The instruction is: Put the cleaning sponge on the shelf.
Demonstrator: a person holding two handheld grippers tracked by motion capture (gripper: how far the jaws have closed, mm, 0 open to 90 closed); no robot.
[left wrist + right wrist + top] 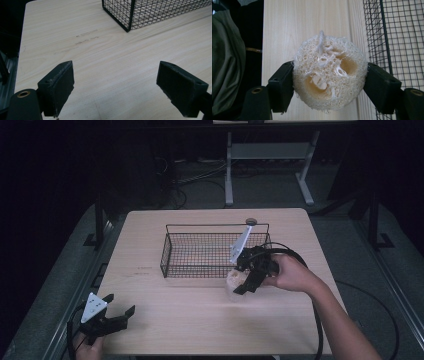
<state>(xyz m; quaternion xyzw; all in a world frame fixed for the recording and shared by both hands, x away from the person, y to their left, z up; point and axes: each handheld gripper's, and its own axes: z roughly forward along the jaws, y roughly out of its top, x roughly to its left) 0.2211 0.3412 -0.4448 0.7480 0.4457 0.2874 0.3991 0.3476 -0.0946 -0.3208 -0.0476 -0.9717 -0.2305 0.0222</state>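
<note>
A: Right gripper view: right gripper (pixel 329 80) fingers (pixel 280 87) clamp the loofah (pixel 329 76), beside the basket (pixel 397 37).
B: Lift clear over the rim before letting go; left gripper (pixel 117 307) idles wide open over the desk (pixel 200 315).

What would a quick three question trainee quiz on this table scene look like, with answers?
1. True or false: the right tool is shut on the loofah sponge.
2. The wire basket is: A holding the sponge, B without the sponge, C tipped over?
3. How do the left tool's jaws stand?

Key:
1. True; both pads press its sides.
2. B; the sponge is outside, by the basket's near right corner.
3. Wide open, nothing between them, over the table.
</note>
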